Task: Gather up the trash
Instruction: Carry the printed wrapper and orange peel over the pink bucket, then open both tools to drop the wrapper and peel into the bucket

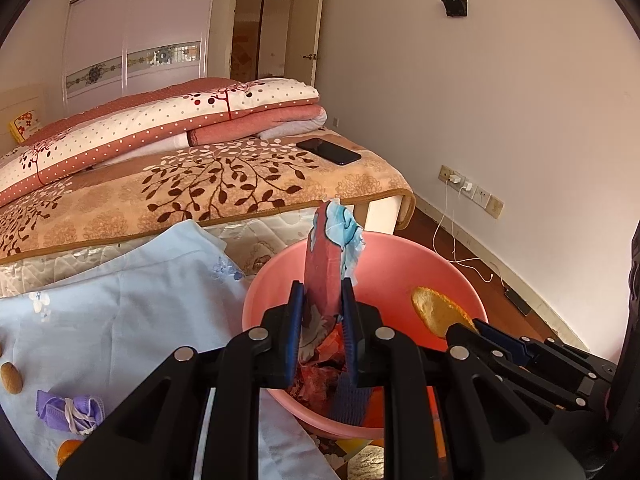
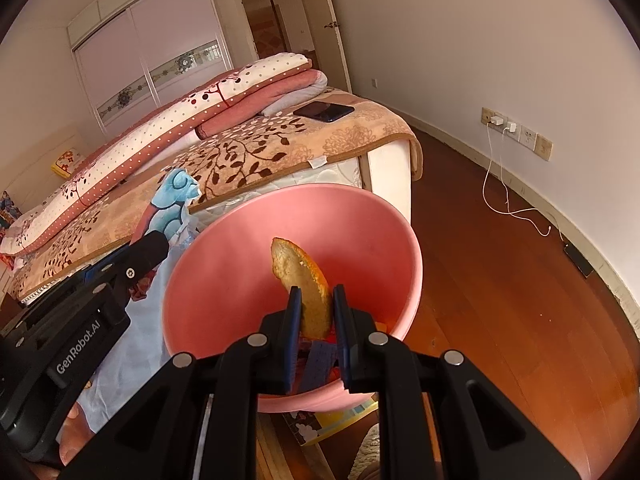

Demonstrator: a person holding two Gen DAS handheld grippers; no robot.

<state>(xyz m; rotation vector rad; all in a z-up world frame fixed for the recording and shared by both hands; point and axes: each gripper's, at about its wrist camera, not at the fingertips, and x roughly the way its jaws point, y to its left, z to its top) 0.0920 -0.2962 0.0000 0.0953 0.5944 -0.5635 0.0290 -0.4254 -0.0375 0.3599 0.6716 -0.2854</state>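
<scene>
Two hand-held grippers hang over one pink basin (image 2: pixel 224 264) beside the bed (image 1: pixel 240 184): the left hand-held gripper (image 1: pixel 322 300) is clamped on a red-and-blue wrapper (image 1: pixel 330 256), the right hand-held gripper (image 2: pixel 316 304) on a slice of bread (image 2: pixel 304 280). One crumpled purple mask (image 1: pixel 72 408) lies on the pale blue sheet (image 1: pixel 132 312); one phone (image 1: pixel 328 151) rests on the bed.

basin (image 2: pixel 360 216): pink plastic, smooth, soft sheen
wrapper (image 1: pixel 324 276): thin printed foil or paper, creased, torn at the top
peel (image 2: pixel 304 280): orange rind, dull and pitted, pale pith side rough
left gripper (image 1: pixel 323 312): matt black plastic, blue pads, bright metal pins
right gripper (image 2: pixel 317 312): same matt black plastic, blue pads
blanket (image 1: pixel 224 184): plush cloth, fuzzy
sheet (image 1: pixel 120 300): light blue cloth, smooth, wrinkled
floor (image 2: pixel 500 300): reddish wood, glossy
phone (image 1: pixel 328 151): black, glassy
</scene>
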